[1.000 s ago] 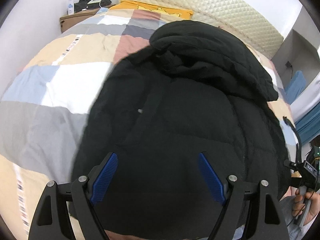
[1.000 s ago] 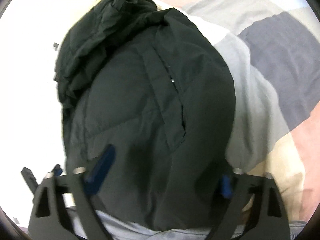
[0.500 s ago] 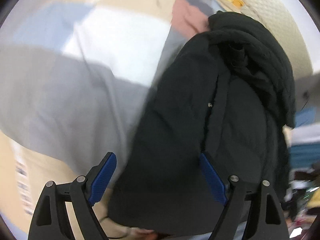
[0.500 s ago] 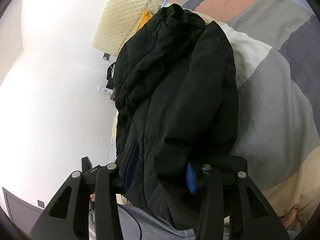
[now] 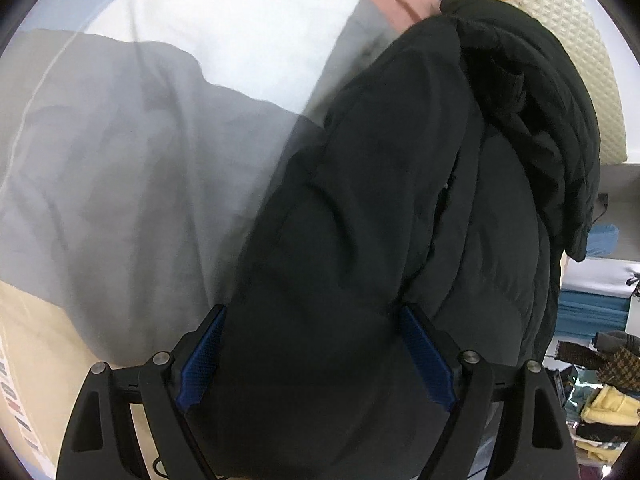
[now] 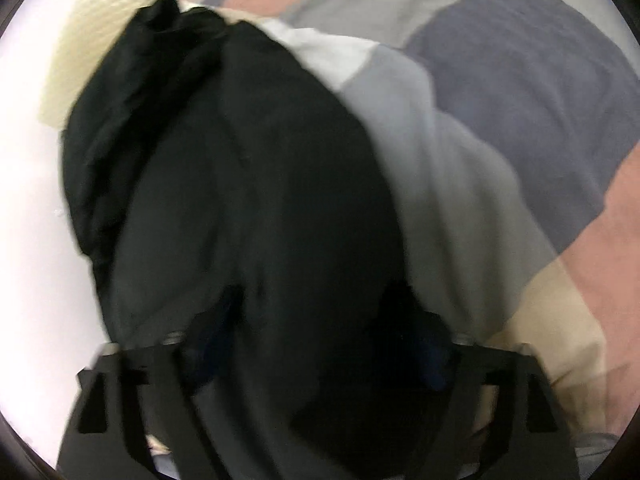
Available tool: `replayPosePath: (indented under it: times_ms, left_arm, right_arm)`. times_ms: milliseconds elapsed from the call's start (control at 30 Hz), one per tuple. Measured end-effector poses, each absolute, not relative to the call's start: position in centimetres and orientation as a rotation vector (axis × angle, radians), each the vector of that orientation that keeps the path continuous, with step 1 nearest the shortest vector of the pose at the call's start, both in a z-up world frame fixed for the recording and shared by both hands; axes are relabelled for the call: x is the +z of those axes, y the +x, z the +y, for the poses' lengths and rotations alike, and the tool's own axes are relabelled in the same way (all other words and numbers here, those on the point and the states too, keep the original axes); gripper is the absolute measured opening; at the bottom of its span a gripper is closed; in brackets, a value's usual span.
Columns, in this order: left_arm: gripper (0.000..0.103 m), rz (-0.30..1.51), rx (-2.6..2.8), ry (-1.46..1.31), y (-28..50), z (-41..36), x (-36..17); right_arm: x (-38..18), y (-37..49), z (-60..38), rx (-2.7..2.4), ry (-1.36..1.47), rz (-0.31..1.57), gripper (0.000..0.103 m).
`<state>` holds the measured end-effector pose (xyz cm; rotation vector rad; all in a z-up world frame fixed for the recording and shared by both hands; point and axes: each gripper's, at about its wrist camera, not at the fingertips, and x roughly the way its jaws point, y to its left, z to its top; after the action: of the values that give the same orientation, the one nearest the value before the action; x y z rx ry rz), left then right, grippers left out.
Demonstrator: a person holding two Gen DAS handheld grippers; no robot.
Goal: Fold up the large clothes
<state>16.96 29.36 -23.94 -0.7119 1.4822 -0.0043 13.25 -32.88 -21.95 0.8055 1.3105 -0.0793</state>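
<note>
While the left gripper (image 5: pixel 316 354) has fingers wide apart w/ fabric bulging between them, the puffy black quilted jacket (image 5: pixel 400 220) lies bunched on the pastel patchwork bedspread (image 5: pixel 140 160), hood crumpled at the far end. Right gripper (image 6: pixel 324 344): fingers also apart, jacket between; view blurred.

Black puffer jacket (image 5: pixel 400 220), bunched lengthwise

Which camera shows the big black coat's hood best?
The left wrist view: the hood looks sharp there, bunched at the top of the black coat. The right wrist view shows it too, but blurred.
</note>
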Motion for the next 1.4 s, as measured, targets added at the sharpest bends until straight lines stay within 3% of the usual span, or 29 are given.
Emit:
replayPosePath:
  times_ms: [333, 500, 600, 700, 833, 967, 1200, 1400]
  left_arm:
    - [0.084, 1.468, -0.204, -0.733, 18.1, 27.1, -23.7]
    - [0.060, 1.434, -0.270, -0.684, 18.4, 25.9, -22.6]
    - [0.053, 1.412, -0.308, -0.684, 18.6, 24.8, -22.4]
    - [0.053, 1.416, -0.336, -0.655, 18.9, 23.8, -22.4]
    - [0.047, 1.405, -0.347, -0.598, 19.0, 23.0, -22.1]
    - [0.032, 1.375, -0.364, -0.605, 18.7, 23.5, -21.5]
    - [0.015, 1.300, -0.387, -0.585, 17.6, 23.1, -19.7]
    - [0.011, 1.188, -0.365, -0.638, 16.2, 23.2, -17.1]
  right_arm:
    - [-23.6, 14.0, -31.8, 0.048, 0.889, 1.334, 0.093]
    - [-21.9, 13.7, -30.7, 0.224, 0.926, 1.251, 0.093]
    - [-20.7, 13.4, -30.3, 0.293, 0.914, 1.208, 0.090]
    - [-20.4, 13.1, -30.1, 0.295, 0.896, 1.196, 0.077]
    - [-20.8, 13.7, -30.3, 0.252, 0.876, 1.195, 0.035]
    - [-19.9, 13.9, -30.1, 0.280, 0.842, 1.145, 0.021]
    - [-16.8, 12.9, -30.5, 0.339, 0.840, 0.953, 0.014]
    - [-15.1, 12.1, -31.1, 0.392, 0.857, 0.892, 0.010]
